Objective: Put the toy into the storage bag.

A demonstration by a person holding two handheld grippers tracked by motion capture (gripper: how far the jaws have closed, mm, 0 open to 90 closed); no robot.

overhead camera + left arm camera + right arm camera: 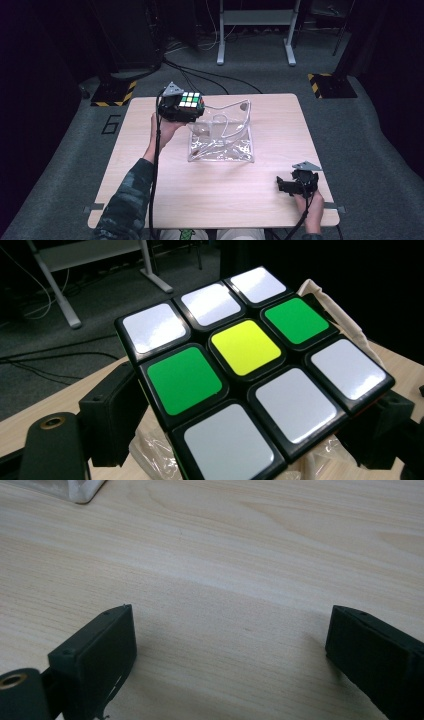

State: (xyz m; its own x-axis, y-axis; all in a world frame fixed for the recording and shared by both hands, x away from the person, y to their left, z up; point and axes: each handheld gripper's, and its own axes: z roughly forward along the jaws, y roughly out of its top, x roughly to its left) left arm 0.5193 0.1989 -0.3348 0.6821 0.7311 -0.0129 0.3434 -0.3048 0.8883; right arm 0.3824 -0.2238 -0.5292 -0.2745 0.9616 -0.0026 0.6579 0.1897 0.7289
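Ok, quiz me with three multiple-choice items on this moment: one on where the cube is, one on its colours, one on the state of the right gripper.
1. Where is the puzzle cube?
A. Between the jaws of the left gripper, at the far left corner of the clear plastic bag
B. Flat on the table beside the right gripper
C. On the floor behind the table

2. How many green squares are on the cube face seen in the left gripper view?
A. None
B. Two
C. Five

3. How does the right gripper stand?
A. Shut on the bag
B. Shut on the cube
C. Open, with nothing between its jaws

Answers: 1 A, the high view shows the cube in the left gripper by the bag's corner. 2 B, two green squares flank a yellow centre among white ones. 3 C, the right gripper view shows bare table between wide jaws.
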